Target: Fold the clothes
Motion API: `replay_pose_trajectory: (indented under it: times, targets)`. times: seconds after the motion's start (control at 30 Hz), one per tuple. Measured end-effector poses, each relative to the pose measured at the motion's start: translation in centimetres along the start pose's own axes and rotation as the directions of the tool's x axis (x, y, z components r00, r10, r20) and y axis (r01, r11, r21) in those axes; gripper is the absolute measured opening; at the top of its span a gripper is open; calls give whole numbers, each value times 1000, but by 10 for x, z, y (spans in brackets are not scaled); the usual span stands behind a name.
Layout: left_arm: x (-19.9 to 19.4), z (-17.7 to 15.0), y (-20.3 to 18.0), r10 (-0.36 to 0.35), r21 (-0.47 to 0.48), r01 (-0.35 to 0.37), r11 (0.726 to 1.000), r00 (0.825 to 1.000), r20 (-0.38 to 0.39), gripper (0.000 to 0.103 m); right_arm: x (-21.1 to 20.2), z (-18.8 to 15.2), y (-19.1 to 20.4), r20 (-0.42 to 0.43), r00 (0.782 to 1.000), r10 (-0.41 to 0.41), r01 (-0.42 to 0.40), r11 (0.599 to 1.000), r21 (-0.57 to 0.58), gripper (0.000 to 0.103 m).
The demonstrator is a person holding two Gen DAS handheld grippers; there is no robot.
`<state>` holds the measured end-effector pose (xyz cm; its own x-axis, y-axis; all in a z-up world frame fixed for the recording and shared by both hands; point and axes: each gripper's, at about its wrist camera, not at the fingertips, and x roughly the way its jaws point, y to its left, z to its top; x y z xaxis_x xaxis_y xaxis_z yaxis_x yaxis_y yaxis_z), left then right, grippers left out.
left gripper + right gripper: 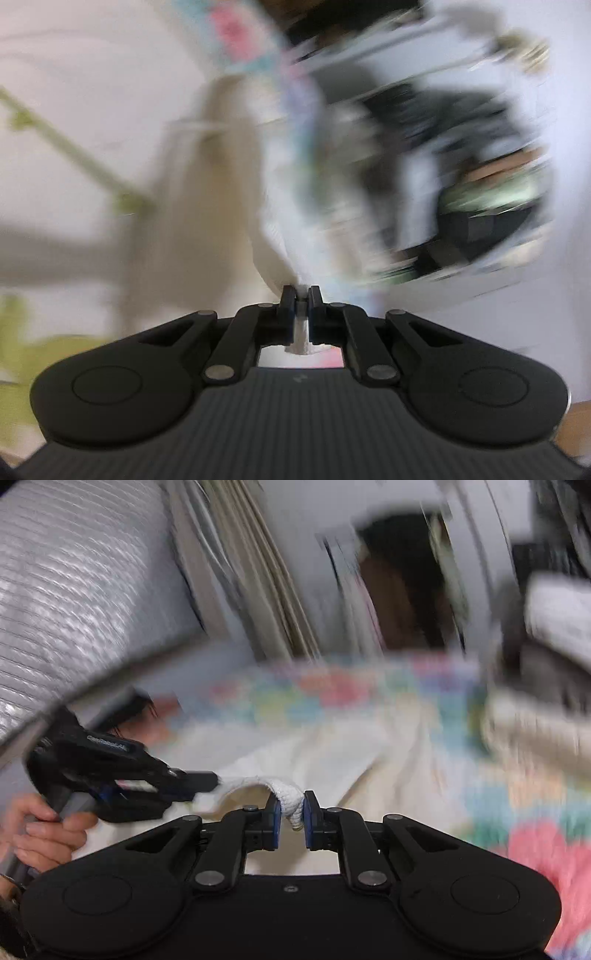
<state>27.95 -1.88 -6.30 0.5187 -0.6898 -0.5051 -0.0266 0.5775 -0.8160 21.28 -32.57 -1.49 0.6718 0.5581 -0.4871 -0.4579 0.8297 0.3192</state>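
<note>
Blurred patchwork bedding (369,694) filled mid-frame; both the left gripper (302,295) and right gripper (290,808) clamped the cream garment's (332,760) ribbed edge (288,797), which could slip from such thin bites.

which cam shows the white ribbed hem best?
Right wrist view. The white ribbed hem is fairly sharp there, stretched between the right gripper and the left gripper, both shut on it. The left wrist view shows only a thin strip of it pinched in the left gripper, everything beyond motion-blurred.
</note>
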Motion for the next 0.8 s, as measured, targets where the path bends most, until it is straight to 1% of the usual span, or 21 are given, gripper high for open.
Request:
replay_pose_trajectory:
  times: [0.03, 0.07, 0.1, 0.13, 0.17, 0.2, 0.23, 0.27, 0.3, 0.33, 0.37, 0.43, 0.5, 0.57, 0.6, 0.67, 0.73, 0.77, 0.8]
  targets:
    - [10, -4, 3, 86, 29, -85, 996, 995, -39, 6, 12, -6, -1, -66, 998, 12, -11, 1000, 11, 15]
    - [18, -9, 5, 133, 46, -130, 990, 989, -69, 6, 23, -11, -2, -132, 991, 25, -22, 999, 23, 15]
    - [17, -13, 2, 112, 45, -109, 993, 992, -64, 5, 29, -13, 4, -173, 985, -3, 1, 1000, -13, 15]
    - [15, -16, -2, 87, 44, -85, 995, 995, -57, 5, 24, -11, 11, -164, 986, 0, -7, 999, -43, 15]
    - [6, -18, -10, 31, 55, -30, 998, 999, -21, 6, 19, -9, 18, -154, 988, 4, -15, 997, -73, 15]
    - [-3, -20, -17, 4, 75, -6, 997, 1000, 24, 6, 8, -5, 20, -114, 991, 73, -80, 995, -65, 15]
    - [-12, -22, -24, -23, 97, 16, 995, 997, 68, 6, -4, -1, 22, -73, 987, 142, -147, 987, -59, 15]
    - [-16, -24, -28, 1, 111, -11, 994, 996, 92, 6, -9, 2, 16, -67, 979, 192, -194, 981, -29, 15]
    - [-14, -24, -26, 46, 111, -56, 992, 995, 89, 6, -7, 2, 10, -96, 977, 191, -191, 981, 8, 15]
    - [-12, -25, -24, 92, 109, -102, 989, 992, 86, 6, -2, 1, 4, -130, 981, 142, -140, 990, 21, 15]
    - [-5, -24, -17, 110, 104, -114, 988, 993, 51, 6, 4, -3, -2, -163, 983, 82, -79, 997, 25, 15]
    - [4, -25, -3, 134, 72, -133, 988, 991, -6, 6, 17, -12, -14, -243, 968, 61, -45, 996, 71, 15]
    - [12, -31, 4, 169, 93, -164, 982, 985, -41, 6, 24, -17, -13, -300, 953, 53, -39, 998, 55, 15]
    - [23, -35, 9, 209, 107, -201, 974, 975, -76, 6, 30, -22, -12, -356, 934, 45, -34, 999, 38, 16]
    - [24, -37, 15, 208, 92, -199, 976, 973, -96, 6, 33, -24, -14, -374, 926, 53, -41, 998, 39, 19]
    - [25, -40, 27, 204, 67, -197, 978, 970, -131, 7, 39, -30, -16, -410, 909, 69, -57, 998, 42, 21]
    - [10, -41, 33, 197, 79, -188, 979, 972, -128, 7, 36, -31, -26, -408, 910, 79, -54, 996, 72, 24]
    - [5, -39, 30, 207, 105, -196, 975, 972, -113, 7, 34, -32, -31, -407, 910, 84, -53, 995, 87, 26]
    - [-2, -34, 24, 216, 141, -202, 969, 972, -91, 7, 29, -30, -36, -382, 918, 106, -67, 991, 115, 28]
